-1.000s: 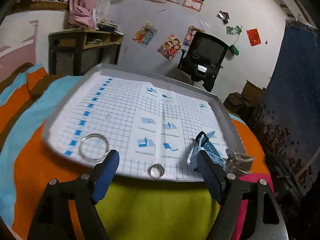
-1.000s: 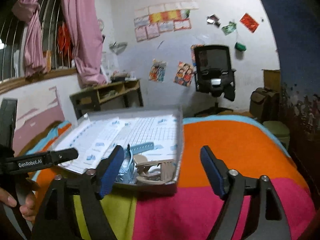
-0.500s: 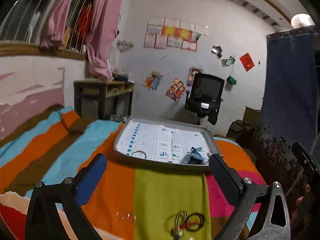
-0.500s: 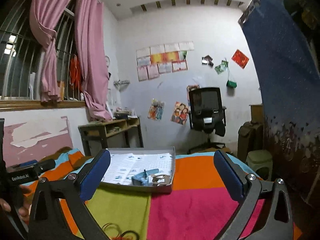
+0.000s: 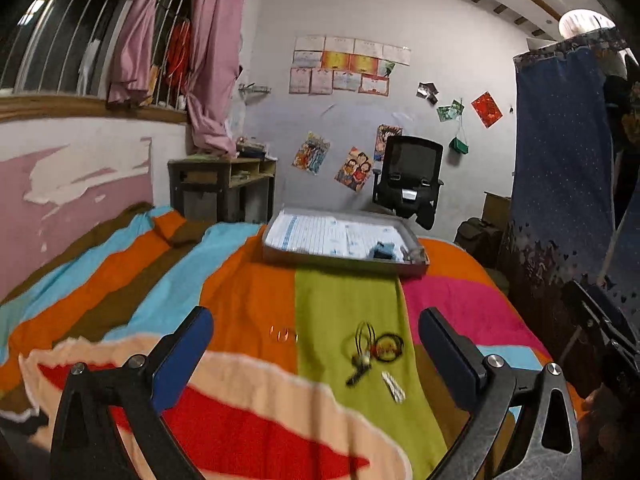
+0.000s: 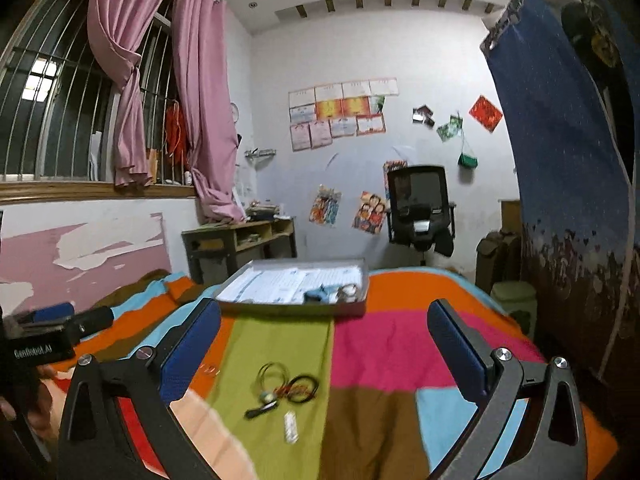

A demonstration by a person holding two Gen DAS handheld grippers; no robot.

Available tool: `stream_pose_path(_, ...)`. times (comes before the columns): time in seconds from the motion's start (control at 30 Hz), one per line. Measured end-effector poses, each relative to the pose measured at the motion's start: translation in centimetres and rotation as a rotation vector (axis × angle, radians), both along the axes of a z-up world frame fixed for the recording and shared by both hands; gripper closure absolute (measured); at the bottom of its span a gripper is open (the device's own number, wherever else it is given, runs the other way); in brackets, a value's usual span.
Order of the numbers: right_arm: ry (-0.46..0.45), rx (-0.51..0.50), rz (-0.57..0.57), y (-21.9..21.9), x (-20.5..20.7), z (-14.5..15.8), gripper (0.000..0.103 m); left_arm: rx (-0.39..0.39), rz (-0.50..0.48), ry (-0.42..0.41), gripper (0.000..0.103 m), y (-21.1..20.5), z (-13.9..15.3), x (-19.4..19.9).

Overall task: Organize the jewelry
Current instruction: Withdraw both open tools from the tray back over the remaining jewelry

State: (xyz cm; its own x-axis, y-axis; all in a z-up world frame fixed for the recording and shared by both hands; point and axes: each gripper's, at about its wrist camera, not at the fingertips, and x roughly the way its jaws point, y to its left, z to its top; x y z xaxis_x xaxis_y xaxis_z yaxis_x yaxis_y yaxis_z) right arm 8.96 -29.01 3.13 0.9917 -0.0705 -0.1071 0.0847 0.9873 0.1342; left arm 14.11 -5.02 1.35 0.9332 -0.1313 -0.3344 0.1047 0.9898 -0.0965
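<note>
So both claws are up over the near end of the bed, wide open and carrying nothing: the left claw (image 5: 316, 344) and the right claw (image 6: 324, 346) each show blue pads spread well apart with only bedding between them

Jewelry that's left to sort sits on the lime-green stripe of the striped multicolour blanket (image 5: 248, 300): a tangle of black cord loops with a small pendant or bead (image 5: 374, 350), a little pale oblong piece (image 5: 393, 387) just near of it that's too blurry to identify, and a pair of thin clear rings (image 5: 283, 335) to the left on the orange stripe. From the right camera the same tangle (image 6: 286, 390) lies between that claw's pads, on the near side

The shallow grey tray lined with gridded paper (image 5: 340, 264) is at the far end of the bed, well apart from the loose stuff. It already holds a light-blue strap-like item, maybe a watch (image 5: 384, 249), and something clear beside it near the right corner

My read: this is the in-between step, one item dropped off and the next pick coming up. Next move probably means lowering a claw onto the cord tangle and closing on the cords rather than the soft blanket, since thin loops on plush fabric could slip or snag
</note>
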Motion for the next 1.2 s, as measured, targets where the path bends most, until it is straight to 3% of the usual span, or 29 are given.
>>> stream_pose_path(0.3,0.118,0.008,0.005,0.6,-2.5,-2.9,0.001,-0.004,0.085,0.036,0.000,1.4,-2.3,-4.3)
stream_pose_path(0.53,0.182,0.015,0.008,1.0,-2.7,-4.0,0.001,0.019,0.094,0.036,0.000,1.4,-2.6,-5.7)
stream_pose_path(0.97,0.222,0.024,0.023,1.2,-1.9,-4.6,0.001,0.083,0.128,0.079,0.000,0.9,-3.2,-4.9)
stream_pose_path(1.2,0.240,0.016,0.001,1.4,-0.9,-4.5,0.001,0.061,0.122,0.110,0.000,1.6,-2.6,-3.9)
